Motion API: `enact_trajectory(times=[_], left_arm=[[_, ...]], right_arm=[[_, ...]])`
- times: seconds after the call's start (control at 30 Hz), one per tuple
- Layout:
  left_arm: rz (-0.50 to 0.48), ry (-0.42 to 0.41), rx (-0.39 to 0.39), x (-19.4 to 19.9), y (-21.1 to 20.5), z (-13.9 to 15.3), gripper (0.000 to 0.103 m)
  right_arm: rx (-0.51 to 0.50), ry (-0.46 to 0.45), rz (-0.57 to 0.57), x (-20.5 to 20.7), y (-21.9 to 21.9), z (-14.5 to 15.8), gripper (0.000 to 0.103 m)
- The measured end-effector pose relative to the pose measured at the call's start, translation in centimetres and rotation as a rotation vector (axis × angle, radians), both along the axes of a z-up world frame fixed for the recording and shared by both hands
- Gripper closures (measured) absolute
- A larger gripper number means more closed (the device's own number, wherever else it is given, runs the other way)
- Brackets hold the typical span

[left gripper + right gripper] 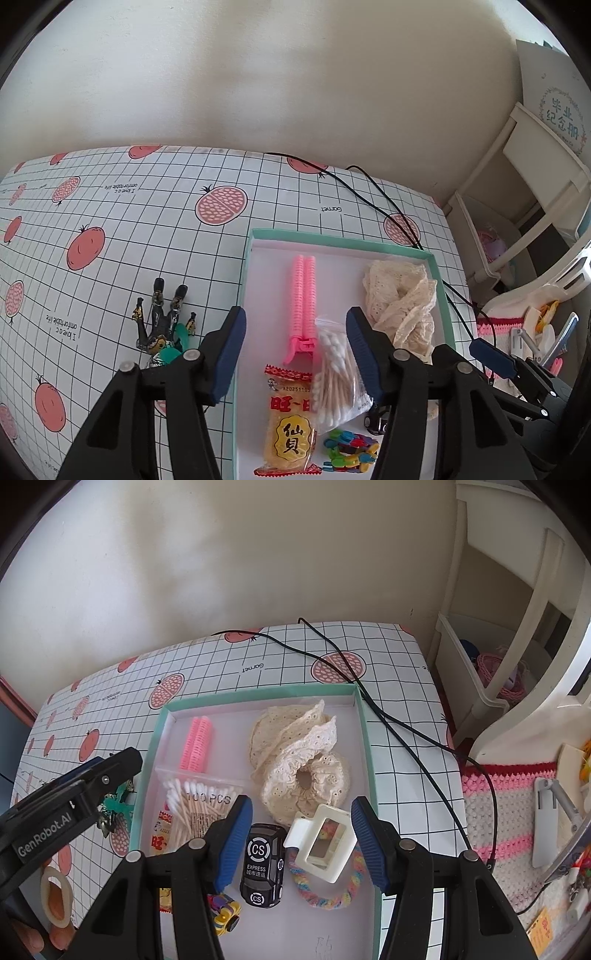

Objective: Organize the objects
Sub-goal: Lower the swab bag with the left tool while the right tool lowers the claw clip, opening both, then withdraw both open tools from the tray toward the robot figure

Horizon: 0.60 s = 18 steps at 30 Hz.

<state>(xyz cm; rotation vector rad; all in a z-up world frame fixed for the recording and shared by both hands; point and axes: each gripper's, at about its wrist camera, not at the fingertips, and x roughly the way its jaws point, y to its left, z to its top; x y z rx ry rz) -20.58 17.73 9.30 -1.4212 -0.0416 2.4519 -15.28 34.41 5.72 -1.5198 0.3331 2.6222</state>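
Note:
A teal-rimmed white tray (246, 280) (364, 738) holds a pink hair roller clip (303, 299) (195, 746), a bag of cotton swabs (334, 373) (192, 808), a snack packet (290, 424), cream lace scrunchies (399, 299) (295, 760), colourful clips (351, 450), a black toy car (263, 864), a white claw clip (321, 842) and a rainbow hair tie (332, 893). A black and gold action figure (162, 317) lies on the table left of the tray. My left gripper (293, 347) is open above the tray's front left. My right gripper (301, 834) is open over the car and claw clip.
The table has a grid cloth with pomegranate prints (110, 221). Black cables (369, 192) (388, 716) run across the back right. White shelves (517, 206) and a crocheted mat with clutter (517, 812) stand to the right. A beige ring (55, 897) lies at the left.

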Motion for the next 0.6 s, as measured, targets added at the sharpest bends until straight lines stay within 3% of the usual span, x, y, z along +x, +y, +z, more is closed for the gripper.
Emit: enact_trajectory(times=[0.07,0.2,0.27,0.3,0.37,0.47,0.6], left_arm=[[0.002,0.002,-0.007,0.0,0.0,0.0,0.043],[0.016,0.004,-0.024,-0.3,-0.3,-0.2,0.032],[0.028,0.01,-0.04,-0.3,-0.5,-0.2,0.024],[0.037,0.017,-0.049,-0.4,-0.6,-0.2,0.021],[0.056,0.027,-0.062,-0.5,-0.9,-0.2,0.011],[0.072,0.031,-0.071,-0.6,-1.2,-0.2,0.006],[0.076,0.028,-0.077,-0.6,-1.2,-0.5,0.003]], right_arm=[[0.0,0.003,-0.004,0.0,0.1,-0.1,0.033],[0.0,0.002,-0.01,-0.1,0.2,-0.3,0.029],[0.0,0.006,-0.016,-0.1,0.2,-0.3,0.012],[0.0,0.009,-0.017,-0.1,0.3,-0.3,0.01],[-0.002,0.012,-0.019,-0.1,0.3,-0.3,0.008],[-0.001,0.016,-0.028,0.0,0.4,-0.3,0.0],[-0.006,0.018,-0.036,0.0,0.6,-0.3,0.0]])
